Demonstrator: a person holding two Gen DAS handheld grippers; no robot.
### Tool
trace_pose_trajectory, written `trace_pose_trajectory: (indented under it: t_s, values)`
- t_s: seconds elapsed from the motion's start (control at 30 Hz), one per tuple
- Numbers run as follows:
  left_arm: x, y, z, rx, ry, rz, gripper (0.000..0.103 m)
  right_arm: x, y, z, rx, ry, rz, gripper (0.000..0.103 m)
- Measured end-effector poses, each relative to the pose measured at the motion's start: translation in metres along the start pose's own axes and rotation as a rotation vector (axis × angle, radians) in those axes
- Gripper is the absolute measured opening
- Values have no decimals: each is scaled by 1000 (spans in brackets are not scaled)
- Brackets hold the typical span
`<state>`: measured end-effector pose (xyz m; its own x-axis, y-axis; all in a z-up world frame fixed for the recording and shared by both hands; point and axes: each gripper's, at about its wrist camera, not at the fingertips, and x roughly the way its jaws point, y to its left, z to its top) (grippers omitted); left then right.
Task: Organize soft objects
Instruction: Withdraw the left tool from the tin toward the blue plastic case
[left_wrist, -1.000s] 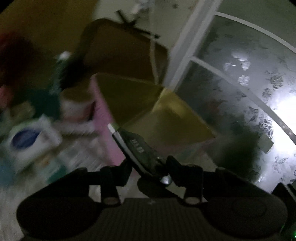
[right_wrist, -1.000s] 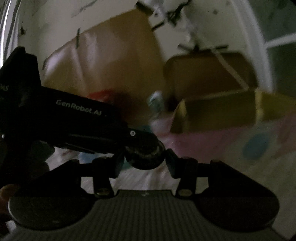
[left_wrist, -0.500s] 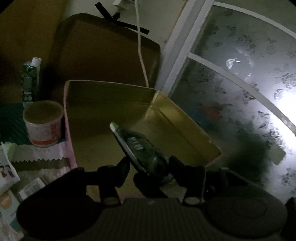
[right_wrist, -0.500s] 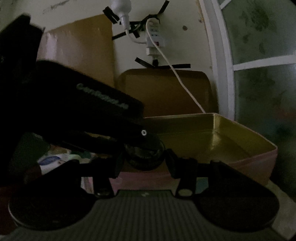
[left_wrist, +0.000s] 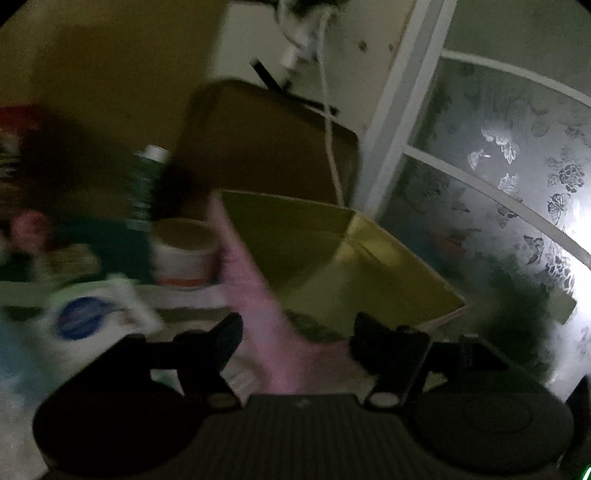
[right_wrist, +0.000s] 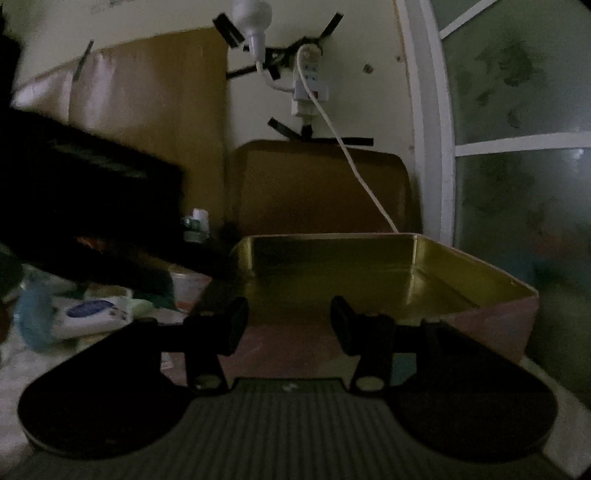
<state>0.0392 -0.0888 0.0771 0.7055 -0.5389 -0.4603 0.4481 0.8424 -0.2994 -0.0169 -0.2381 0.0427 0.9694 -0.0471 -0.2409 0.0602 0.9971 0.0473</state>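
We hold two grippers before a gold-lined tin with pink outer walls, set close to a wall and a frosted window.

Left wrist view, blurred: our left gripper points over the tin's near left corner. Its jaws are opening and nothing lies between them; only the pink wall of the tin shows through the gap. Just inside that near corner a dark greenish shape lies on the tin floor; blur keeps us from telling what it is. Left of the tin stands a white tub, just beside the pink wall, and behind it a green bottle with a white cap. Nearer us lies a white pack with a blue oval label. A brown board leans on the wall behind the tin, with a white cable running down across it.

Right wrist view, sharper: our right gripper faces the near wall of the tin at about rim height. Its jaws stand apart with nothing in the gap. The part of the tin's gold floor visible from here lies bare. At left, the dark body of the other gripper crosses the view, above the pack and a blurred blue item. The cable descends from a wall plug to the tin's far rim.
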Motion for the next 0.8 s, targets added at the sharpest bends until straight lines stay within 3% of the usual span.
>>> trace_pose_trajectory:
  t_s: [0.07,0.2,0.33,0.4,0.47,0.5,0.57,0.8]
  values:
    - [-24,16,-17,15,-17,56,70,-11,7,-5,25,-19,21,52]
    - [-55,57,-47,9,-4,240,70,-22,36,-11,8,-12,118,52]
    - [-74,109,-63,-53,10,479,70,-15,75,-15,-39,70,233,46]
    - [-77,129,-64,-55,14,595,70,-9,94,-17,-55,124,286,34]
    - [-78,149,-68,-68,36,697,70,-6,110,-18,-68,153,328,34]
    - [-78,159,-68,-99,54,714,70,-3,118,-18,-72,162,345,34]
    - [-85,166,-67,-151,24,680,74,0,131,-18,-78,192,382,34]
    - [-76,159,-67,-91,56,737,76,5,157,-21,-155,252,390,33]
